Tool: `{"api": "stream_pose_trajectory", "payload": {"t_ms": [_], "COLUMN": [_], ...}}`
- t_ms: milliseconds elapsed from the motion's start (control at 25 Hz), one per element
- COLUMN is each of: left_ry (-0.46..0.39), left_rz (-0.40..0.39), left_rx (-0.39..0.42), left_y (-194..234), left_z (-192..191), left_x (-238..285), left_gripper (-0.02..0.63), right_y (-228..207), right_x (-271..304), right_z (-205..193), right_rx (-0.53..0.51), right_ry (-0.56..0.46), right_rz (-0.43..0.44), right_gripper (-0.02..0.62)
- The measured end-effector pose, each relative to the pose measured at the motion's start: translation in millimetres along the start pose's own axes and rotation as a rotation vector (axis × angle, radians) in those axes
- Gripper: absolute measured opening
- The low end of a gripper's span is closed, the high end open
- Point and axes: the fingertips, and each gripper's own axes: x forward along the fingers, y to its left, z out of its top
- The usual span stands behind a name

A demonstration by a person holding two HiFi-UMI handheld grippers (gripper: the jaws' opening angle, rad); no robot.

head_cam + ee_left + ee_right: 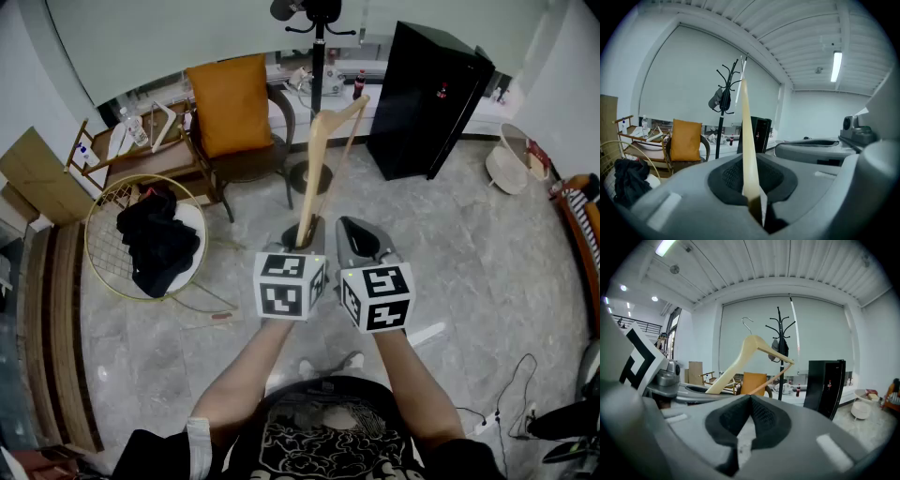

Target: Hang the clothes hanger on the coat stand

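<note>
My left gripper [306,236] has its fingers clamped on the wooden clothes hanger [314,173]. My right gripper [359,240] has its fingers closed, empty. The coat stand [319,66] is well apart ahead, so carrying and hooking remain.

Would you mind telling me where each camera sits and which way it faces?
Head view: on the person's head, facing steeply down; shows both forearms, the left gripper shut on the hanger, and the right gripper.
Left gripper view: on the left gripper, along its jaws toward the coat stand; the right gripper shows at right.
Right gripper view: on the right gripper, along its shut, empty jaws; the left gripper shows at left.
Shared: all three show hanger and coat stand.
</note>
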Motion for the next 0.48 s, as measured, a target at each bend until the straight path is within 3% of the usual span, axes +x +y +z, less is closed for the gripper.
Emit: {"api": "stream_pose_trajectory", "payload": {"t_ms": [480], "left_ry": [-0.002], "left_rz": [-0.003], "left_rx": [-0.001], "left_y": [0.4], "left_z": [0.5], "left_x": [5.6], "left_gripper": [0.034], "right_y": [-7.1], "right_x": [2.2], "right_z": [-2.8], "right_rx": [0.026], "right_ry": [0.006], "right_rz": [-0.018], "right_gripper": [0.000]}}
